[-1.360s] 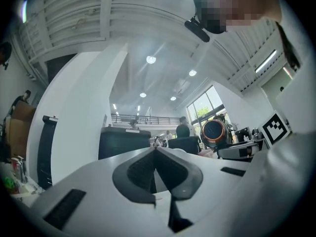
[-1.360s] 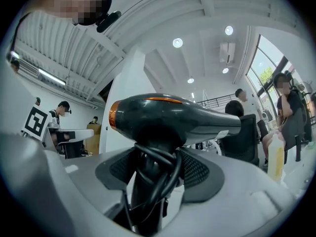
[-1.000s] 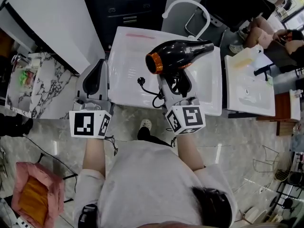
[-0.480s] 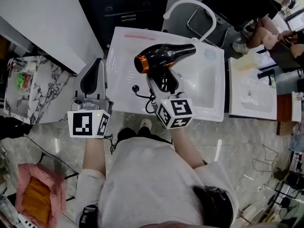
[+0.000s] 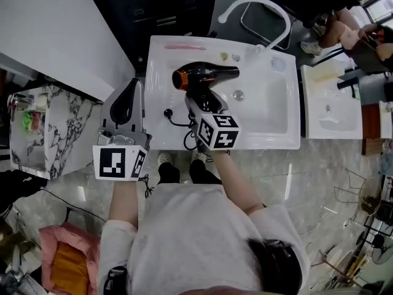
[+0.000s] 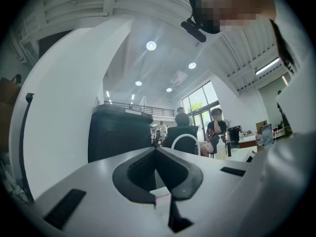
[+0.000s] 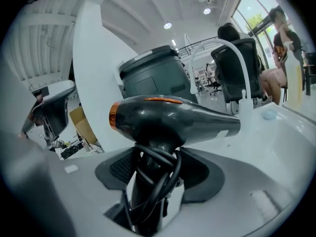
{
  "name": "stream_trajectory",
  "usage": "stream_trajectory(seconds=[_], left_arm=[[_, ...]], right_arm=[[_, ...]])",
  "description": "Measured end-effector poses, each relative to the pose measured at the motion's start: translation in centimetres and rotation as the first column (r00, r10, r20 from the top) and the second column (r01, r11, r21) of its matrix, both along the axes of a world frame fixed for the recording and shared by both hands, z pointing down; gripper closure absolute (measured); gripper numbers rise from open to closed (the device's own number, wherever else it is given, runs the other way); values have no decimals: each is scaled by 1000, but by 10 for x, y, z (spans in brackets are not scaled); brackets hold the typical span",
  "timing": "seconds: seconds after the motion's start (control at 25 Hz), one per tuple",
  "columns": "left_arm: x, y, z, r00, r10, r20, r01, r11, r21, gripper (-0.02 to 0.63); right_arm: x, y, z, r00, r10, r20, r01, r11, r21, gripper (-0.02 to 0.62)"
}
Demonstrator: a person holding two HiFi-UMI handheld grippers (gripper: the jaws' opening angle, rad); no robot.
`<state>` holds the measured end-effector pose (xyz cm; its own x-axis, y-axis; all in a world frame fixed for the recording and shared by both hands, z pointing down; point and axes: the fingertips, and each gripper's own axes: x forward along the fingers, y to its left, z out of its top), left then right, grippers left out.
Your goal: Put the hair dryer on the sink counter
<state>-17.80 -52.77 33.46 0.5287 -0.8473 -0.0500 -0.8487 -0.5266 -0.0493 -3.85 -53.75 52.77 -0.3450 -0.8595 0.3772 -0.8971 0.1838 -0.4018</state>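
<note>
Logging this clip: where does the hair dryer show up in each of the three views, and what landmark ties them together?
Head view: hair dryer at upper centre, over the left side of the white sink, handle in the right gripper.
Left gripper view: not in it.
Right gripper view: centre of the frame, nozzle pointing right.
Shared landmark: the curved white faucet, likely the small white arc in the left gripper view.

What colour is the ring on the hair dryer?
Orange; the ring shows best in the right gripper view.
</note>
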Motion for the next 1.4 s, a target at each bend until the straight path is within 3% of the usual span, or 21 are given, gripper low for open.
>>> stream_trajectory(seconds=[0.28, 0.64, 1.4], left_arm=[[-20, -24, 9, 998, 61, -8, -61, 998, -27, 600], [-33, -44, 24, 994, 109, 3, -109, 992, -63, 600], [-62, -63, 47, 992, 123, 13, -120, 986, -115, 600]], right_arm=[[-13, -24, 45, 997, 72, -42, -77, 986, -146, 318], [-25, -44, 102, 989, 92, -119, -124, 947, -296, 318], [-17, -60, 159, 964, 104, -244, -210, 861, -463, 318]])
